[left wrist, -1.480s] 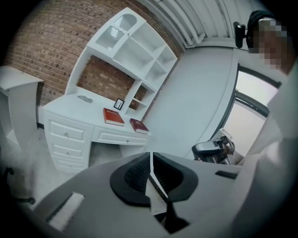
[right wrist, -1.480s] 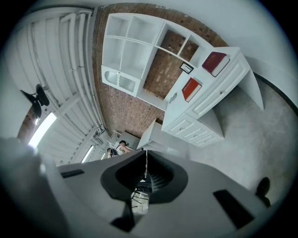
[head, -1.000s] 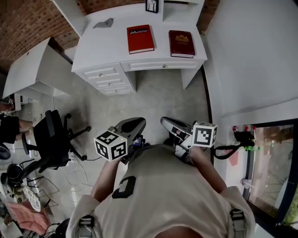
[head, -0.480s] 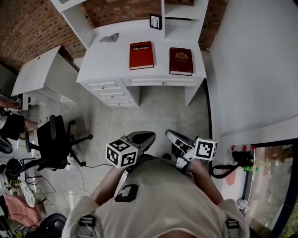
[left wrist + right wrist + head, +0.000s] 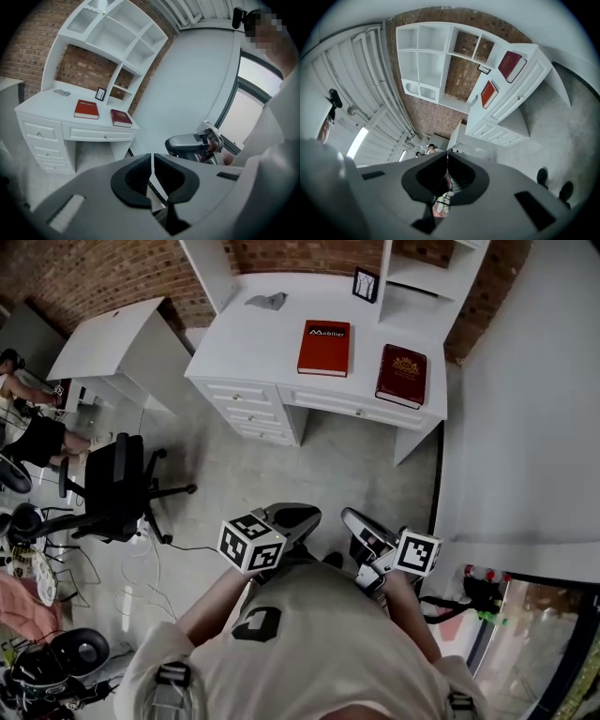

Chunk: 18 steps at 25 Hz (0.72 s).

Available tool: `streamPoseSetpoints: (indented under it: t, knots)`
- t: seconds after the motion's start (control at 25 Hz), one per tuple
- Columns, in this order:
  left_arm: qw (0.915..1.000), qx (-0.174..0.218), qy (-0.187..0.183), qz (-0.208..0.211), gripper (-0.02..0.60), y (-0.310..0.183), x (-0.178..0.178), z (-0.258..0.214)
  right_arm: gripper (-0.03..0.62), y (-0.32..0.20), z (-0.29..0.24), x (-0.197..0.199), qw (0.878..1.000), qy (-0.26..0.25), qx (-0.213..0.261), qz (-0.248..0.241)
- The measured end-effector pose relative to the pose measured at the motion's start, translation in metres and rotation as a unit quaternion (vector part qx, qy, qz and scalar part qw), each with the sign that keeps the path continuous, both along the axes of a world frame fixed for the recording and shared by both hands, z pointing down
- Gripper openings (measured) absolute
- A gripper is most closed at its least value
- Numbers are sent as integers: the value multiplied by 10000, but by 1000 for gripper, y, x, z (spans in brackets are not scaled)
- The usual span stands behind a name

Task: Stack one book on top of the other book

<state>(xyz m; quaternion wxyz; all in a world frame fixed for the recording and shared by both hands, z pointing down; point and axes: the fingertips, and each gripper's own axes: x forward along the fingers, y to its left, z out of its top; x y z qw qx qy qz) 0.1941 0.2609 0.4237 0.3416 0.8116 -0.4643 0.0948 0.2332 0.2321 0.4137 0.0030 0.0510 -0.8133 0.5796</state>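
Observation:
Two books lie flat and apart on the white desk (image 5: 281, 343): a bright red book (image 5: 323, 347) and, to its right, a dark red book (image 5: 401, 376). Both grippers are held close to my body, far short of the desk, over the floor. My left gripper (image 5: 302, 517) is shut and empty, as is my right gripper (image 5: 350, 517). In the left gripper view the left gripper (image 5: 153, 159) points toward the red book (image 5: 86, 109) and dark red book (image 5: 121, 118). The right gripper view is rolled; the right gripper (image 5: 447, 157) shows pads together, with the red book (image 5: 489, 93) and dark red book (image 5: 510, 66) far off.
A small picture frame (image 5: 366, 284) and a grey object (image 5: 267, 301) sit at the desk's back. A black office chair (image 5: 122, 493) and floor cables stand at the left, beside a second white desk (image 5: 108, 343). A white wall (image 5: 525, 409) borders the right.
The head view has swung, so the desk and both books now sit further right and lower in it. Both grippers stayed shut near my body and shifted slightly.

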Motion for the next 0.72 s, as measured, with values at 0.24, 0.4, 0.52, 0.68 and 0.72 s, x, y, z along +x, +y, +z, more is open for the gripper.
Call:
streamPoseSetpoints:
  t: [0.24, 0.4, 0.52, 0.68, 0.72]
  knots:
    - [9999, 8, 91, -109, 20, -8, -40, 4, 6, -10, -3, -42, 9996, 89, 154, -241]
    - [9995, 89, 207, -199, 18, -30, -75, 3, 6, -24, 0, -67, 9990, 322, 140, -278]
    - [9993, 144, 283, -178, 18, -49, -96, 2, 6, -39, 2, -83, 9990, 414, 69, -170]
    - [9989, 241, 362, -187, 18, -67, -129, -3, 6, -54, -1, -113, 9985, 493, 144, -163]
    - [9988, 256, 378, -197, 20, -70, -137, -4, 6, -57, -2, -120, 9984, 520, 162, -158]
